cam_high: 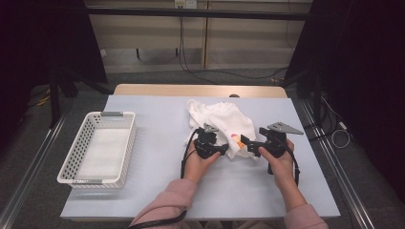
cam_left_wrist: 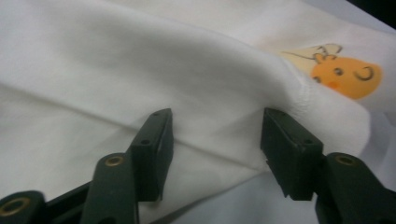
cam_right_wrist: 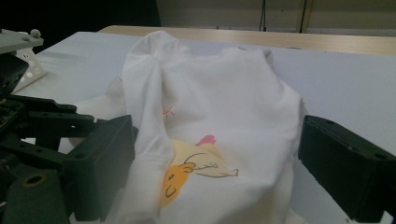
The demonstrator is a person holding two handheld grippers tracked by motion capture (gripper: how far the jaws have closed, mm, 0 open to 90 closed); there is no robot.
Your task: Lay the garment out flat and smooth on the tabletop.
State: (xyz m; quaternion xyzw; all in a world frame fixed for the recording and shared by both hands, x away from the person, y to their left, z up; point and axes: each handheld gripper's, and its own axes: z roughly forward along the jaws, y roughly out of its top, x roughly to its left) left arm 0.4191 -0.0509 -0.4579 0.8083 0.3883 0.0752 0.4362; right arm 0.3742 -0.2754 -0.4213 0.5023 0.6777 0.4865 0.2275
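Early stage: the white shirt lies rumpled on the counter, unfolded, well apart from the basket; left gripper jaws half open astride a fold, right gripper jaws wide, neither gripping.

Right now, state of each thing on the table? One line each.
white shirt: crumpled, lying on the table, orange print facing up.
basket: upright at the table's left, nothing in it.
left gripper: open, jaws either side of a shirt fold, pads not pressing it.
right gripper: open wide, jaws straddling the shirt's near edge, not gripping.
table: covered with a pale sheet.
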